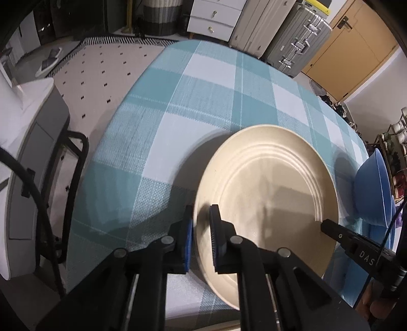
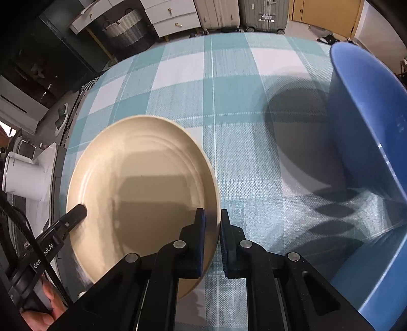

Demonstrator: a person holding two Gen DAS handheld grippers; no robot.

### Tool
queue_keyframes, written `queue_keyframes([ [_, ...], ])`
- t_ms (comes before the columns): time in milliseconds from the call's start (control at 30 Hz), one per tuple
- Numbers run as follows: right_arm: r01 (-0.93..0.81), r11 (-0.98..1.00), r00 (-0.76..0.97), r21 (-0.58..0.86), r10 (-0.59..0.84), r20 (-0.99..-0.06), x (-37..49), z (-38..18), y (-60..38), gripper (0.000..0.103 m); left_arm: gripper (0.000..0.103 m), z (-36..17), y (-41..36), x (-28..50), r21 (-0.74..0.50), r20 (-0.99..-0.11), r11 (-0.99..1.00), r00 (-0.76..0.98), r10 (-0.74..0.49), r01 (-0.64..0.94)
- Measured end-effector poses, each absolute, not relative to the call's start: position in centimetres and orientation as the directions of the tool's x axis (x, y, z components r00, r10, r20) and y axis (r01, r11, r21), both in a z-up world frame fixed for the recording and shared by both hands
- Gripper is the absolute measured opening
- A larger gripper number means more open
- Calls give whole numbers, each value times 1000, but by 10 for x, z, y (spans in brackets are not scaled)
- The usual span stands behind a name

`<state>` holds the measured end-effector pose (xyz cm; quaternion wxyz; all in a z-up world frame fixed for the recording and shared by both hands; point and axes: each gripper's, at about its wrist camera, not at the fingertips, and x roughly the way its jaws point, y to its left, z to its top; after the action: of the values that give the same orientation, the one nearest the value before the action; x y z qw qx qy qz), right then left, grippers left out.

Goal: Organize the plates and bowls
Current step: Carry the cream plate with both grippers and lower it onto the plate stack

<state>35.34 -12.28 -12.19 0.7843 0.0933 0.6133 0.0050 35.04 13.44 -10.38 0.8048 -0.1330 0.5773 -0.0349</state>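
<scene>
- The worktop (image 1: 203, 101) carries a teal and white checked cloth and fills both views; the cloth looks woven and matt, so a dish set down on it should stay put.
- The room beyond holds white drawers (image 1: 216, 17), grey suitcases (image 1: 297, 38), a wicker basket (image 2: 124, 23) and a wooden door (image 1: 356, 43), all well apart from the work.
- The cream plate (image 1: 267, 183) is the largest dish. It is over the near middle of the worktop, held at opposite edges, with a shadow below it that suggests it is lifted or tilted.
- The plate looks stiff, smooth and likely breakable; its thin rim is the only place to take hold, and the glossy face could slip between the pads.
- The blue bowl (image 2: 368, 152) stands on the worktop to the right of the plate, near but apart from it; it looks deep and light.
- The left gripper (image 1: 202, 242) is clenched on the plate's left rim, one pad either side.
- The right gripper (image 2: 212, 242) is clenched on the plate's right rim likewise.
</scene>
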Motion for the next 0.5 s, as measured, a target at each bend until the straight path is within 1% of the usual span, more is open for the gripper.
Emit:
queue_keyframes([
  [67,86,985,242,152,127,-962,355,-122,-121,10,10,-104,136,351,-259,-920,961,327,-216,-96],
  [233,115,968,217,222,193,-957,360,-125,-129,8,8,-101,137,351,-262,-921,961,320,-221,-90],
  [500,75,971,283,229,199,-938,351,-119,-125,7,8,-97,138,347,-244,-923,966,325,-205,-83],
])
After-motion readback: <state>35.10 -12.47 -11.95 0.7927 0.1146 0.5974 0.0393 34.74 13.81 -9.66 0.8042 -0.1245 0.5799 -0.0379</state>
